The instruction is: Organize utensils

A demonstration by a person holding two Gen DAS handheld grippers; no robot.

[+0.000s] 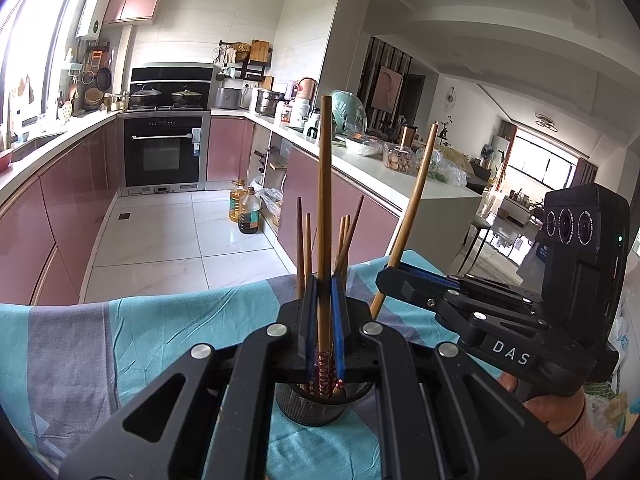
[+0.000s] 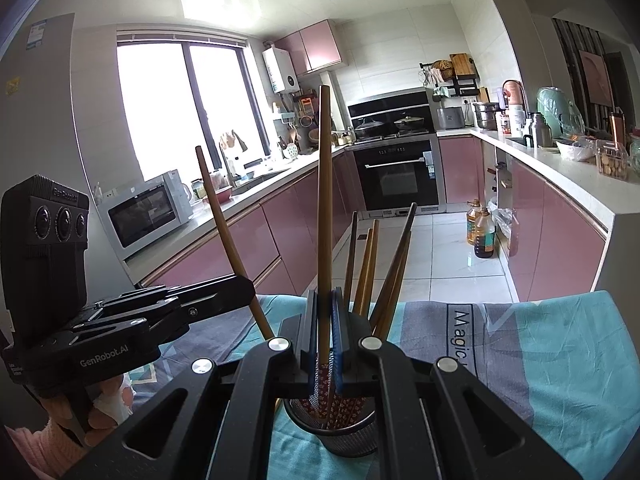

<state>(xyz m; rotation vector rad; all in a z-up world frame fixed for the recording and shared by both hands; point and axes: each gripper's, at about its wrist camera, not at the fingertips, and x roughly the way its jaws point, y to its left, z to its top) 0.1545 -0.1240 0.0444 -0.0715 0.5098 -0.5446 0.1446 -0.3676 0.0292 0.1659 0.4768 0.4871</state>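
Kitchen bg, held chopsticks [image 1: 325, 200] upright, tips up

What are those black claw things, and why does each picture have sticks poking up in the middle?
A person holds a black pinching tool in each hand, with a camera on each tool. One picture looks along the left gripper, the other along the right gripper. Each is shut on one chopstick: the left chopstick and the right chopstick. Below them stands a dark mesh cup holding more chopsticks, on a blue and grey cloth. Each picture also shows the other tool from the side.
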